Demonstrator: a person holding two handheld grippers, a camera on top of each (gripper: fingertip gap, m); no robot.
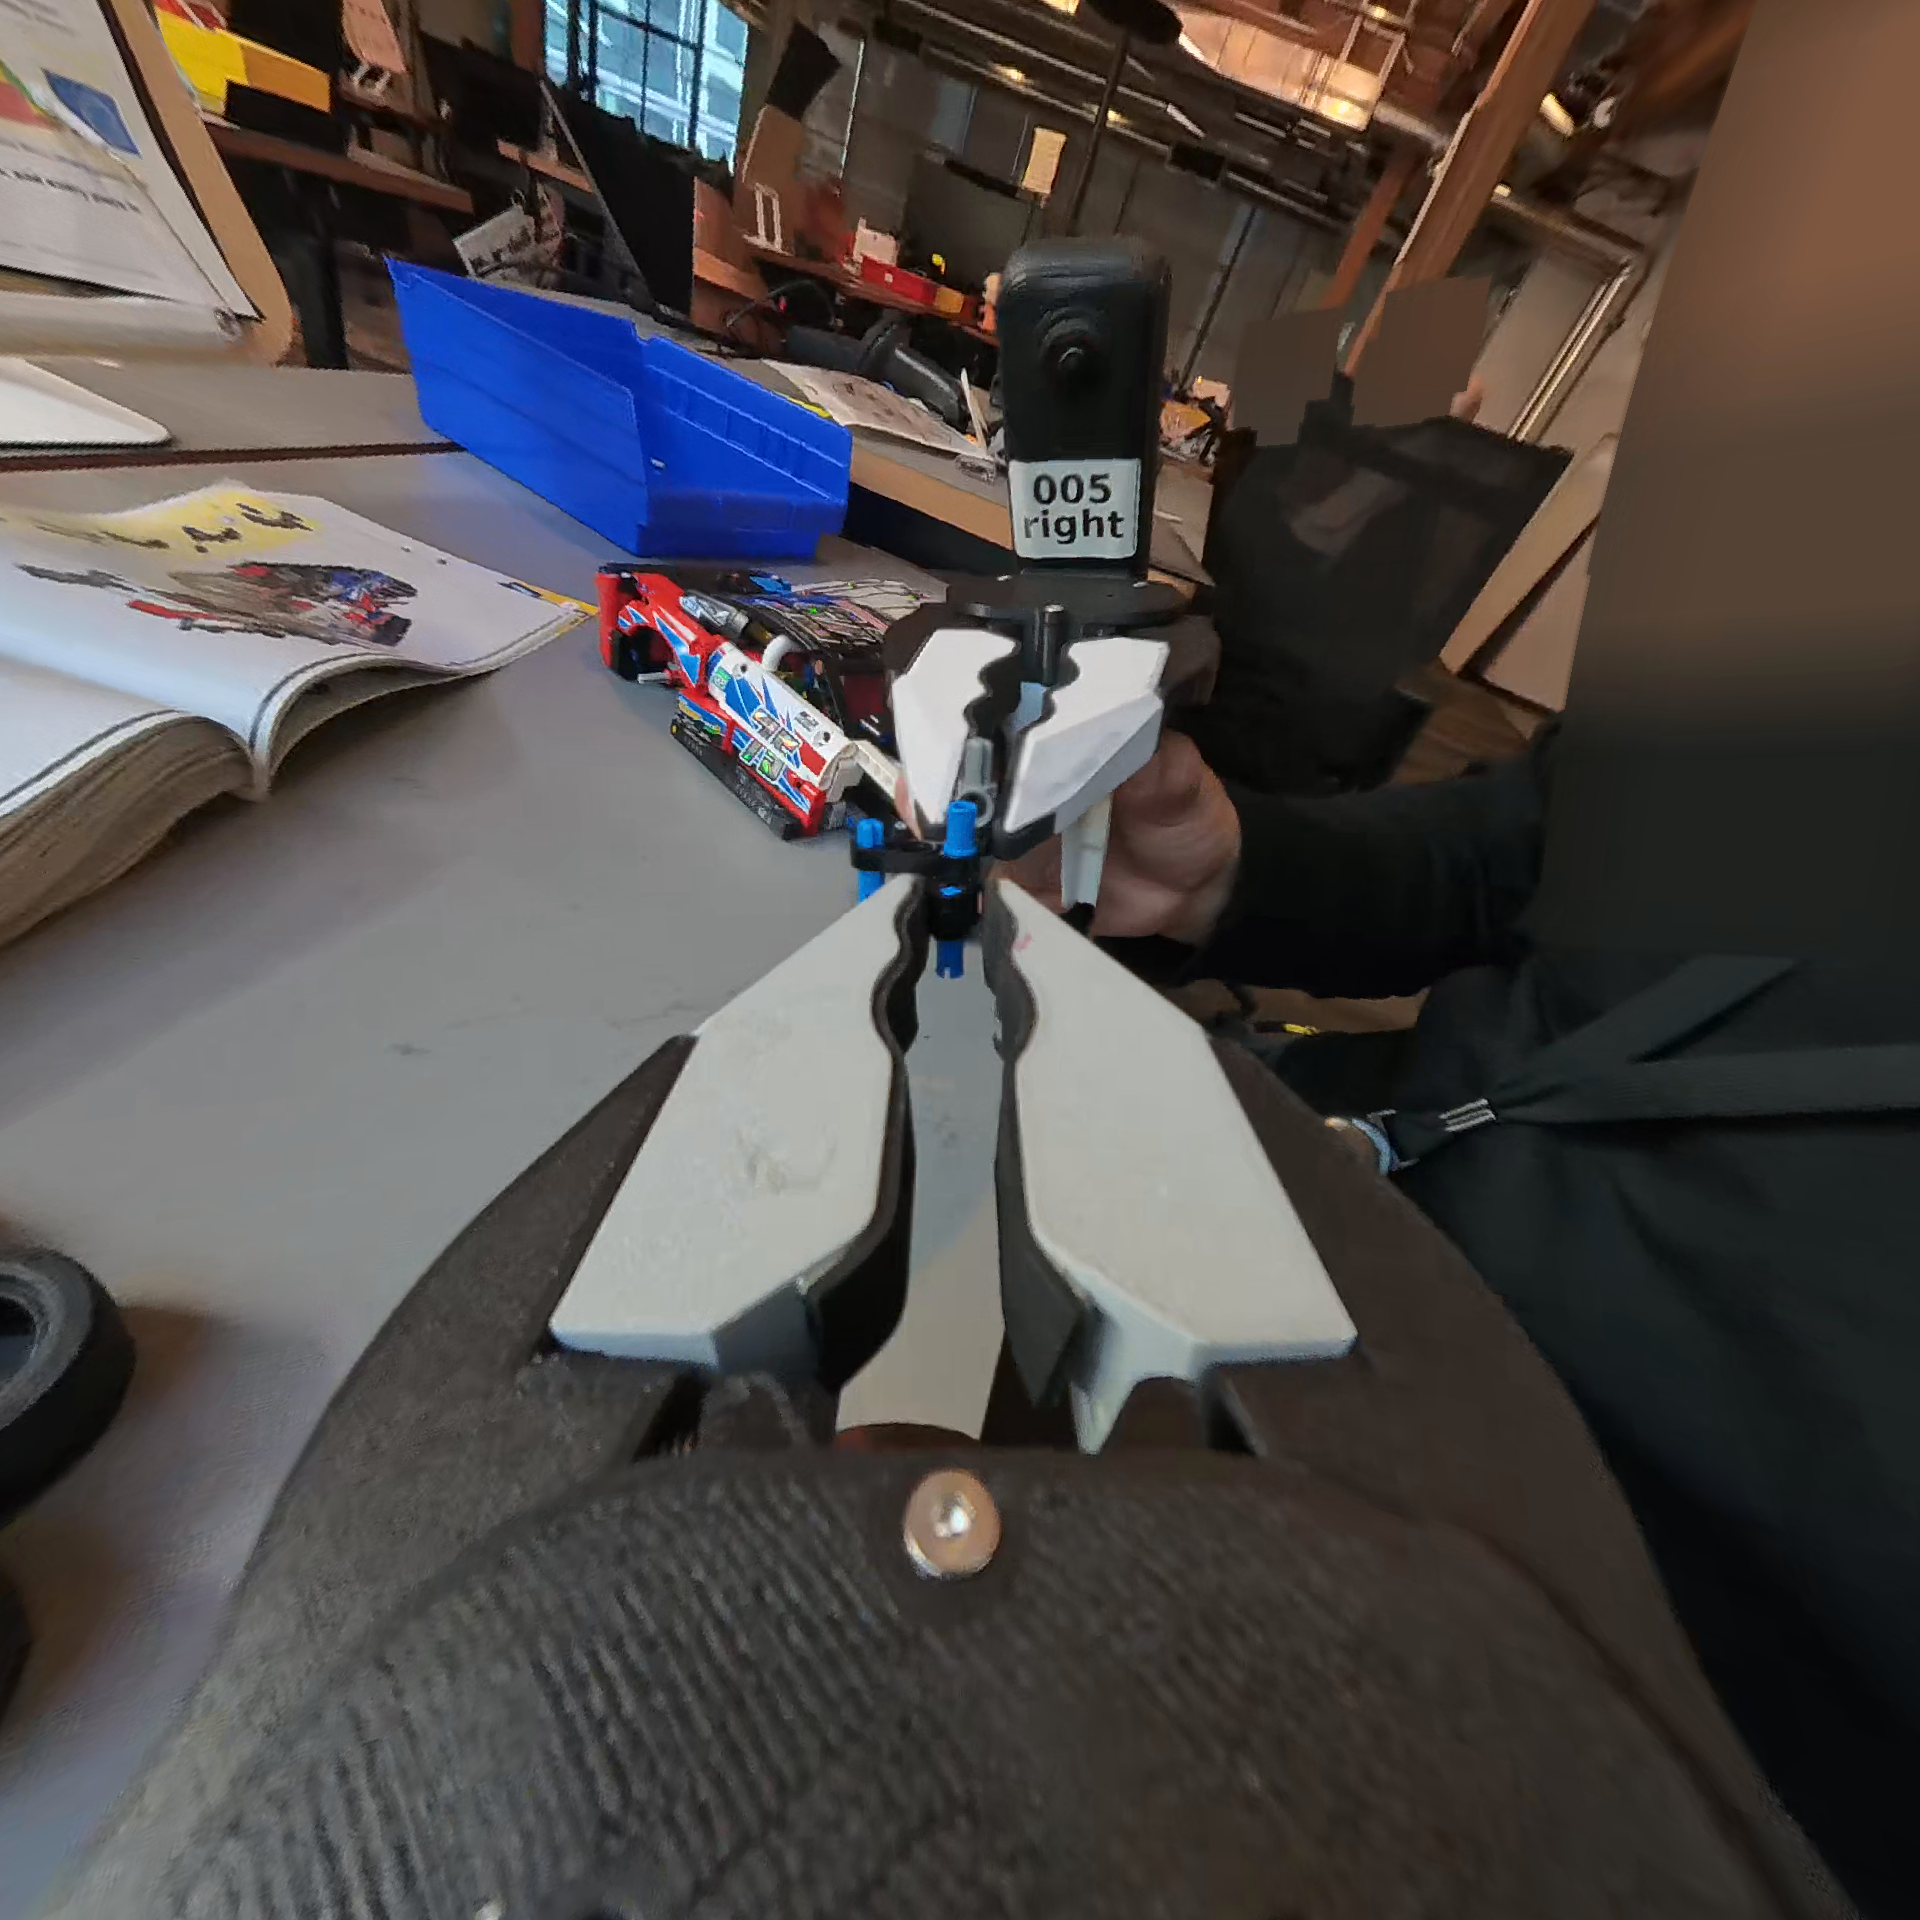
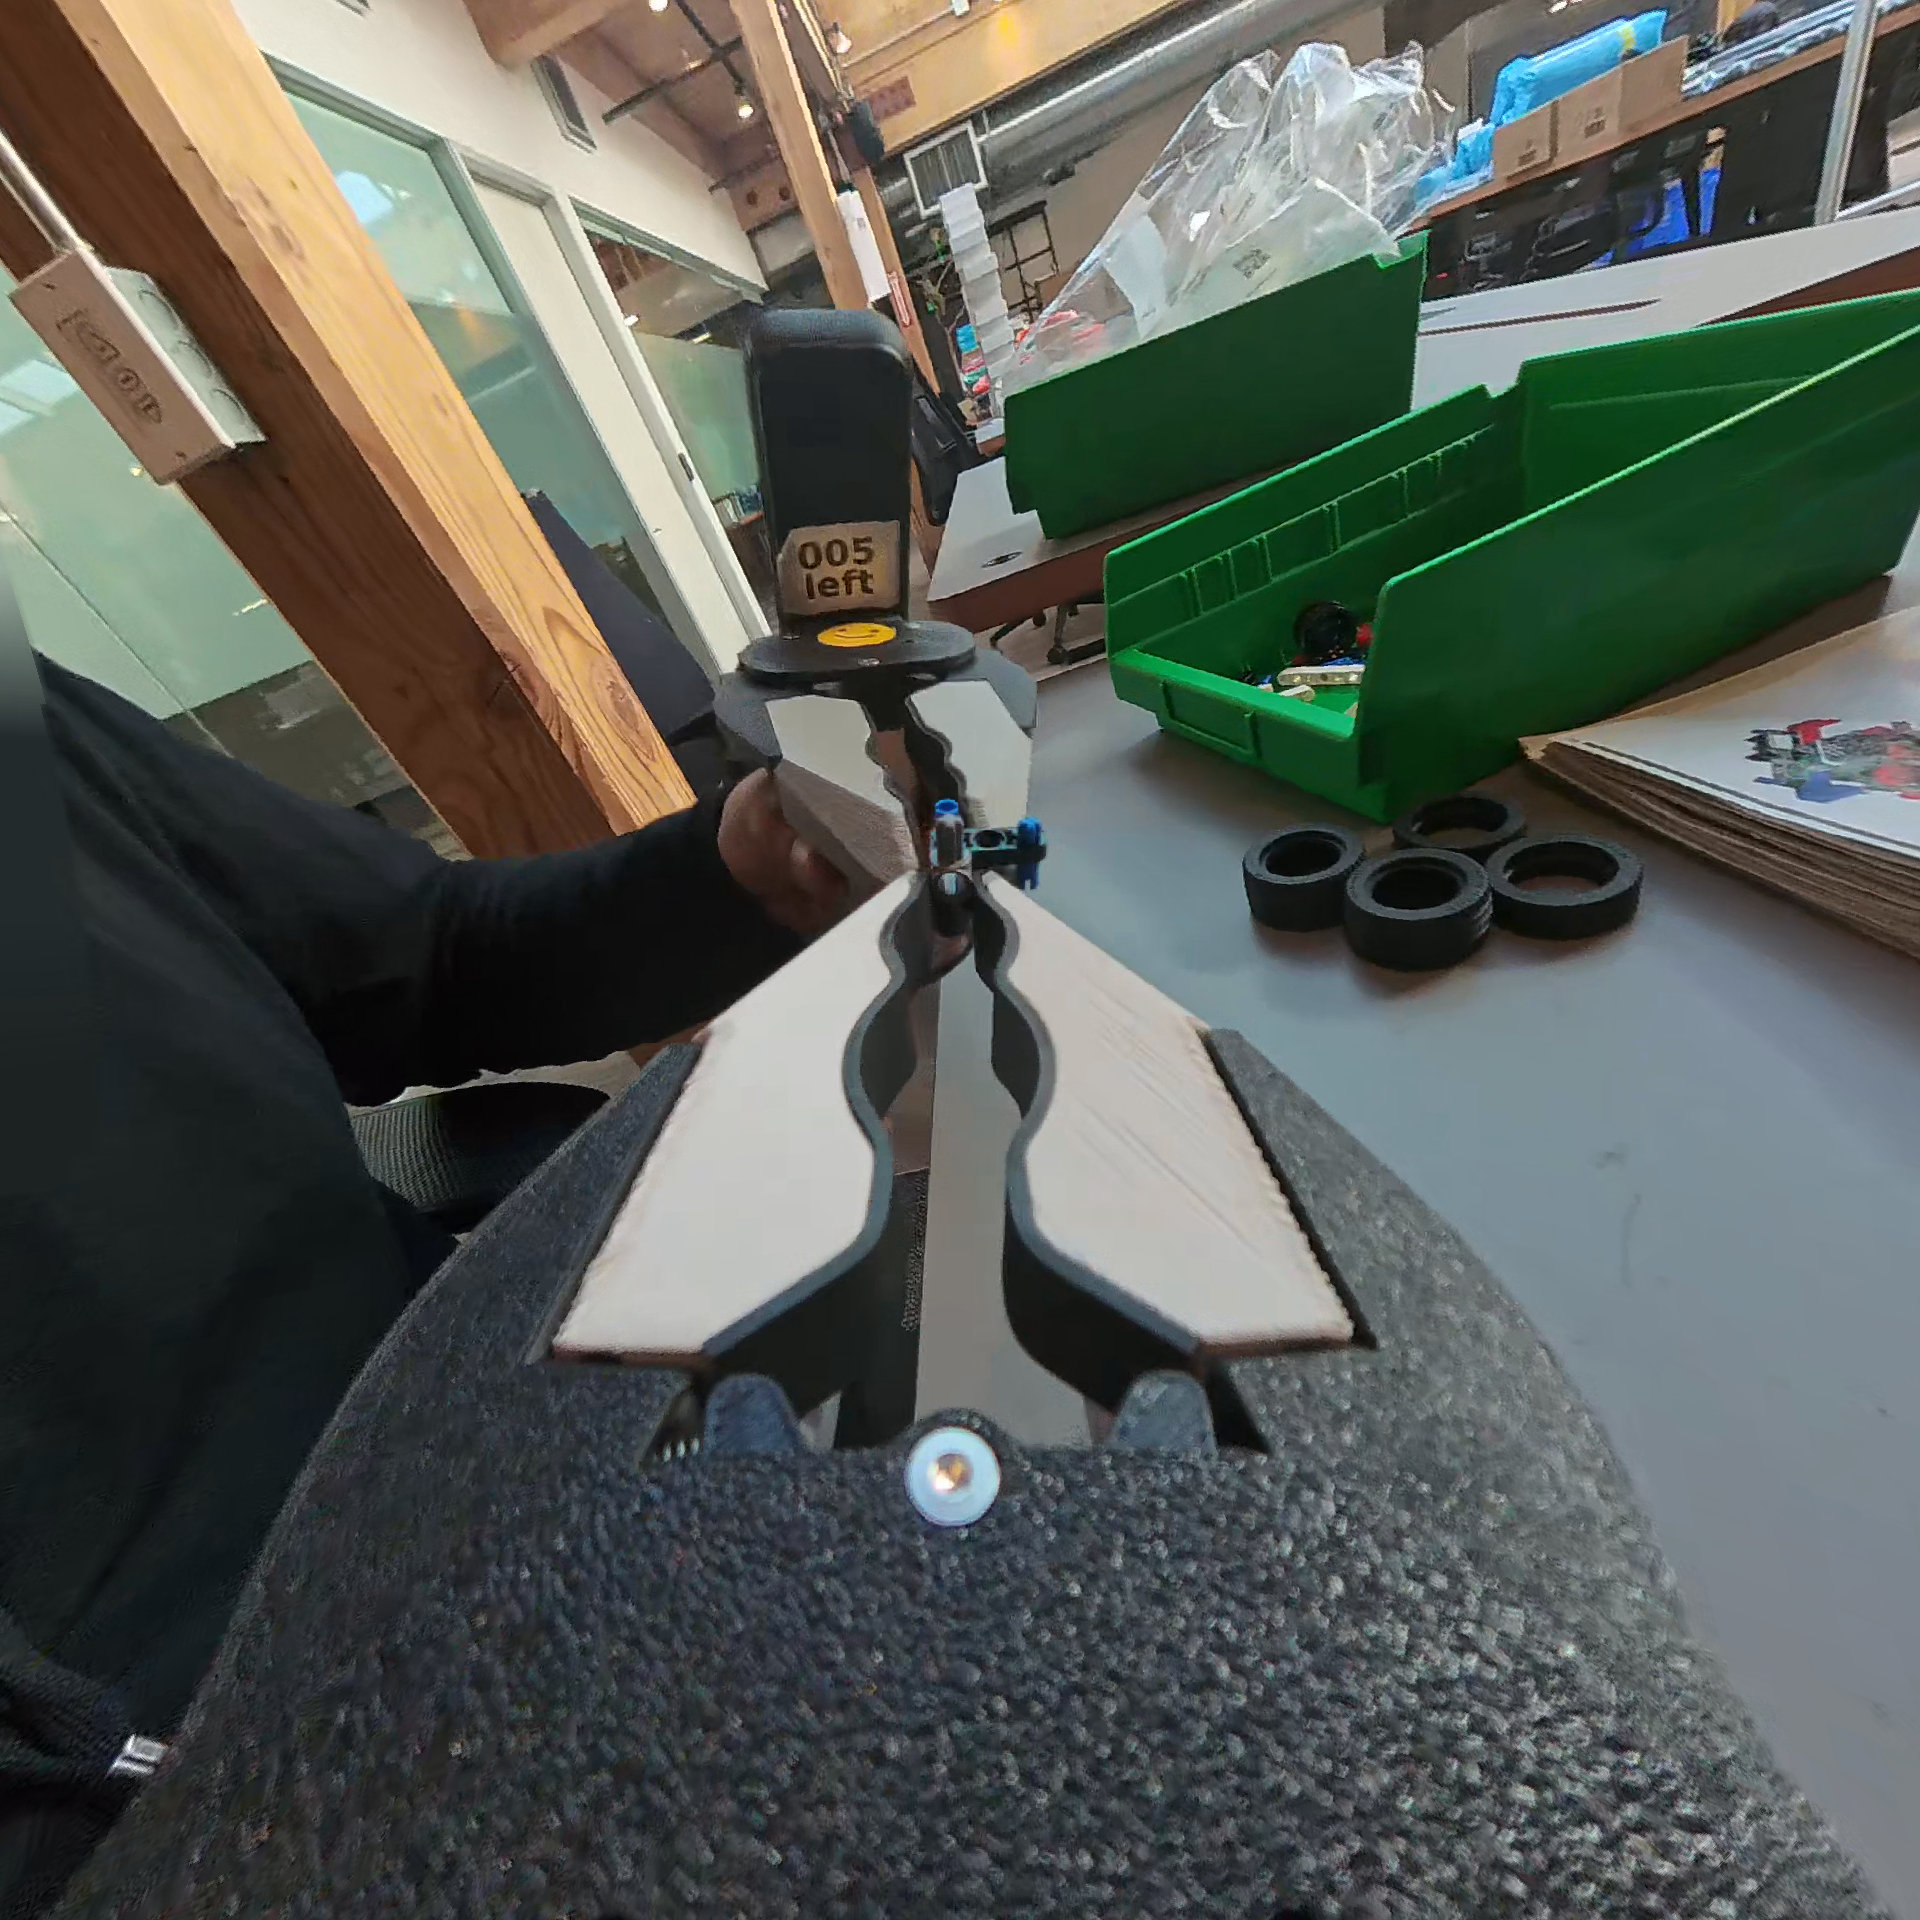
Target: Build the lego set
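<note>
On your far left the instruction booklet lies open on the grey table, with the blue bin behind it. Just right of the booklet rests the part of the lego set that is already built: a red, white and blue body section with stickers on it, so a good share of the work looks done.

In the middle, your left gripper is closed on a small black connector with blue pins, held above the table. Your right gripper meets it from the other side and is closed on a small grey piece. It seems you are joining this piece to a blue pin, but the fingertips cover the contact, so I cannot say if it is seated.

Further right, four black tyres lie together and unmounted, and loose parts remain in the green bin. So the wheels and more building are left. Most of that bin's inside is hidden by its wall, and the booklet pages are too blurred to show the step.
</note>
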